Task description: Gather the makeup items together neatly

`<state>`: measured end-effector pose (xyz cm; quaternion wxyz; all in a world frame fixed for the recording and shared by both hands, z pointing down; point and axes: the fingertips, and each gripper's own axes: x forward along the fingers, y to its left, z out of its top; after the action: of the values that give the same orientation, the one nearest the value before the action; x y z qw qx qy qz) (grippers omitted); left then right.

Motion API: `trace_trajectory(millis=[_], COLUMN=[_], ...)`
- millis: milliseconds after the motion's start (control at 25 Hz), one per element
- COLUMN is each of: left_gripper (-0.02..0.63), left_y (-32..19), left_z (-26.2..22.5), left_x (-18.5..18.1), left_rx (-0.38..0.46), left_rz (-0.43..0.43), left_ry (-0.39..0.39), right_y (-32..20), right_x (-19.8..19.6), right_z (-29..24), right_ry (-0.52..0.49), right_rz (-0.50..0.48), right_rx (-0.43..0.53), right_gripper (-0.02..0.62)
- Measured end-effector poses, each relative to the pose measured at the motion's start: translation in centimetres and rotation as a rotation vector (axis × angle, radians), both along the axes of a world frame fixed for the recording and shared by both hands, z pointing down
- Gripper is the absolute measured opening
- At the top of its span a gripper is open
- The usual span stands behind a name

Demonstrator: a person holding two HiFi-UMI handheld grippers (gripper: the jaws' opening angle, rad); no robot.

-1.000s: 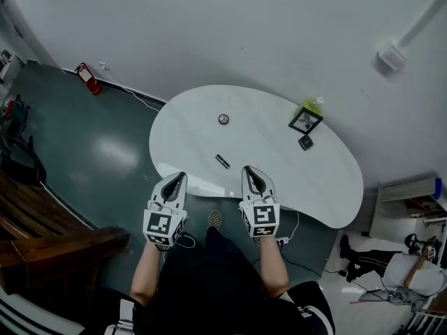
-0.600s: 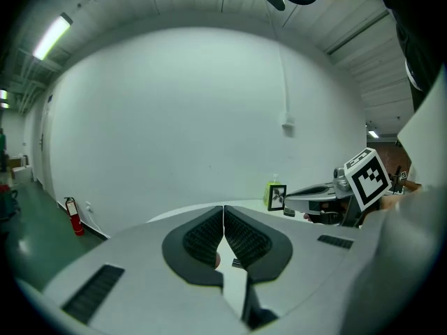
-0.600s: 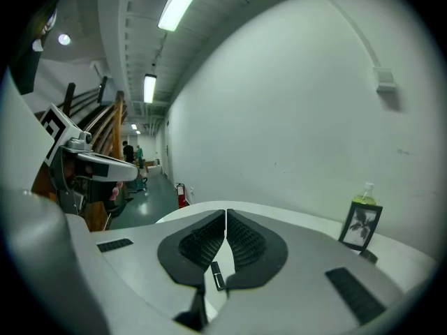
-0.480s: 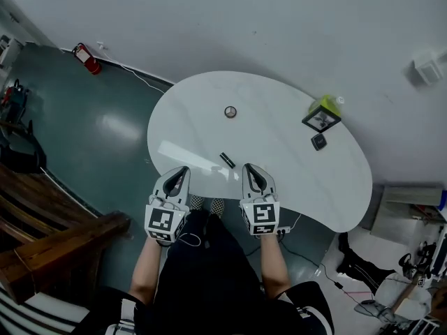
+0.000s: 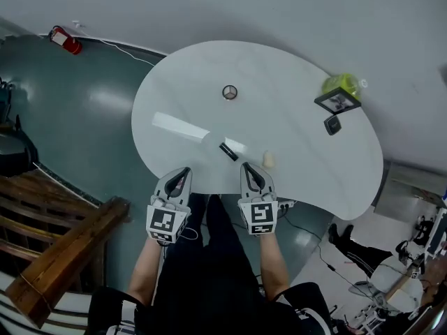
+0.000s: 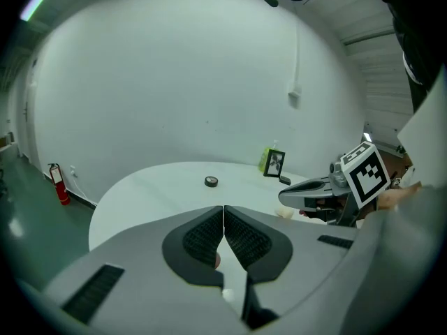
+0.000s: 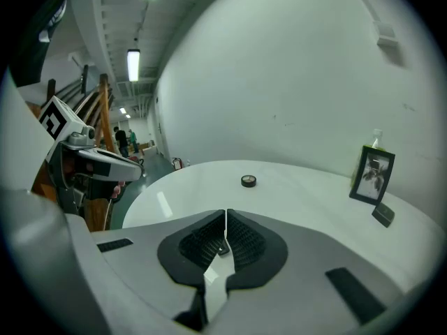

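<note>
Both closed tools, left, right; dark tube clear only in head view.

The white table bears a round compact, black tube, cream lump, picture frame, green bottle and square case.

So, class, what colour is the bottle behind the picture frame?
Yellow-green; the bottle shows best in the head view.

round compact: table middle | black stick: flat, near front edge | pale lump: near stick | square case: far right
</note>
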<state>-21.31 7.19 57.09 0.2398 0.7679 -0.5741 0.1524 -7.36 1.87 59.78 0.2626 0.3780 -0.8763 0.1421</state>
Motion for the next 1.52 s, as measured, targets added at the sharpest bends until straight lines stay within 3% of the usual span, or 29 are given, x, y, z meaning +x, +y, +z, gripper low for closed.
trace_trajectory(millis=[440,480,560,720,1160,1280,1520], left_gripper=[0.020,0.020,0.020,0.020,0.020,0.020,0.020], left_y=[-2.3,-2.4,-2.6,-2.5,-2.7,-2.9,-3.6], left_z=[1.8,1.8,1.9,2.5,3.0,2.8,2.3], left_x=[-1.0,-1.2,-1.6,-2.4,-3.1,-3.0,-2.7], left_rx=[-0.028,-0.031,-0.036,-0.045,-0.054,-0.052,-0.040], left_rz=[0.015,0.012,0.006,-0.010,-0.017,-0.007,0.022], left_ry=[0.005,0.003,0.002,0.012,0.013,0.009,0.001], right_y=[-2.0,-2.1,-1.9,-1.9,-1.8,-2.0,-2.7], right_x=[-2.5,-2.8,-3.5,-4.0,-3.7,-3.4,-2.6], right_z=[4.7,5.3,6.5,8.2,10.5,10.4,9.4], right_ry=[0.102,0.113,0.124,0.161,0.233,0.228,0.181], right_rz=[-0.089,-0.107,-0.143,-0.165,-0.144,-0.112,0.005], right_rx=[-0.061,-0.082,-0.143,-0.180,-0.206,-0.197,-0.207], right_gripper=[0.035,0.049,0.159,0.170,0.159,0.115,0.112])
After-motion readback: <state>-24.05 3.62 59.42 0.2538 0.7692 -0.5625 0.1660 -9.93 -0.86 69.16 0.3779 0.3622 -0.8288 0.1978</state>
